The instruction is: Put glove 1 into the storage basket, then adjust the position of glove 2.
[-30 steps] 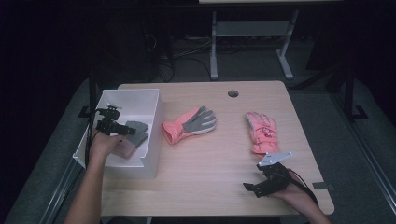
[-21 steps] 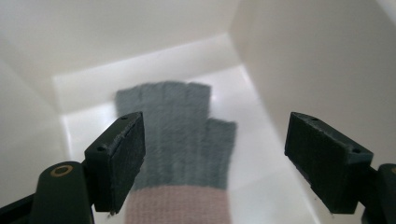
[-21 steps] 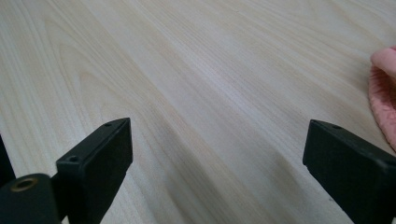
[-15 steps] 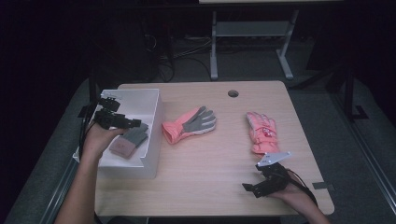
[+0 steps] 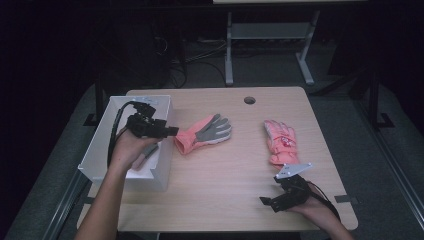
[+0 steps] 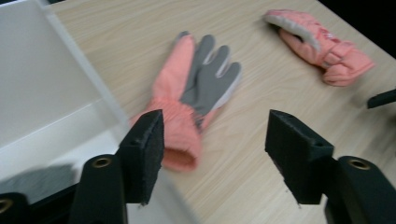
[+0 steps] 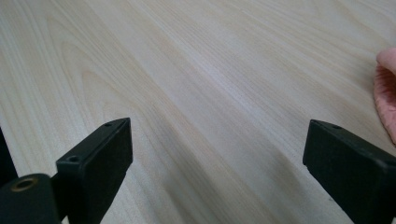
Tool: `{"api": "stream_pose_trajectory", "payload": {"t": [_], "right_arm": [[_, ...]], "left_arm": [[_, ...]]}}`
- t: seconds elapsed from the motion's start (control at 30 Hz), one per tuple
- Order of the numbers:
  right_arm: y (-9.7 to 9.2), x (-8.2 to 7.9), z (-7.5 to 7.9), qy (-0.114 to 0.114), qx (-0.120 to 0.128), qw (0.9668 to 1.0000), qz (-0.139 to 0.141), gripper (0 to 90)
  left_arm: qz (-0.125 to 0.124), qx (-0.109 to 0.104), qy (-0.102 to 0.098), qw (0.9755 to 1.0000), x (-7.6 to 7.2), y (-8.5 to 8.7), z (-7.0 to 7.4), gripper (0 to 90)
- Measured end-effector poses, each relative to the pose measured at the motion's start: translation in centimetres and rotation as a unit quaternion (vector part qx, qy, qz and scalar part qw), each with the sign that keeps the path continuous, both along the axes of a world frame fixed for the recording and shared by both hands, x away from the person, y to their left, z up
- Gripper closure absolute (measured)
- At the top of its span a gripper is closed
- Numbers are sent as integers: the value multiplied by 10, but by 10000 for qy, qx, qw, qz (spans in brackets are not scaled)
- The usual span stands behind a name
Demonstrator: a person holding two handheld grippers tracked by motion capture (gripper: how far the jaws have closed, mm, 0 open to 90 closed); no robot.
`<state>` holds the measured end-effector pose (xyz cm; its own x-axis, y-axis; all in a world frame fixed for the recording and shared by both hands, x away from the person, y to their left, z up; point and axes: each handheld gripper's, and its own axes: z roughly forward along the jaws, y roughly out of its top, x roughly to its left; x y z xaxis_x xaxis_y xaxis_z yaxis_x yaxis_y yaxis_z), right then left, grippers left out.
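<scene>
A pink glove with a grey palm lies palm up at the table's middle left, just right of a white box. My left gripper hangs above the box's right rim and points at that glove. In the left gripper view this gripper is open with nothing between its jaws, which have just been closing, and the glove lies just beyond them. A second pink glove lies at the right. Near the front right edge my right gripper rests wide open over bare wood.
A grey glove lies inside the white box, under my left hand. The wooden table has a round cable hole at its back. Table legs and cables stand on the dark floor behind.
My left gripper has risen out of the box and moved right toward the pink and grey glove, leaving the grey glove in the box. The right gripper has stayed put.
</scene>
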<state>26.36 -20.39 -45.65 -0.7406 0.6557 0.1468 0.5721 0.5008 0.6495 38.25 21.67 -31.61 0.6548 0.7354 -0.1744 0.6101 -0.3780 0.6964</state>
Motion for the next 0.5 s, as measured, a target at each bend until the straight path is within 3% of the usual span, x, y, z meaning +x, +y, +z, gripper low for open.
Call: {"api": "stream_pose_trajectory", "payload": {"t": [0.2,0.5], "right_arm": [[0,0,1,-1,-13,10000,12,80],[0,0,1,-26,-14,10000,37,81]], "left_arm": [[-220,42,11,9997,2,-25,-1,467],[-489,217,10,9986,9,-72,-8,818]]}}
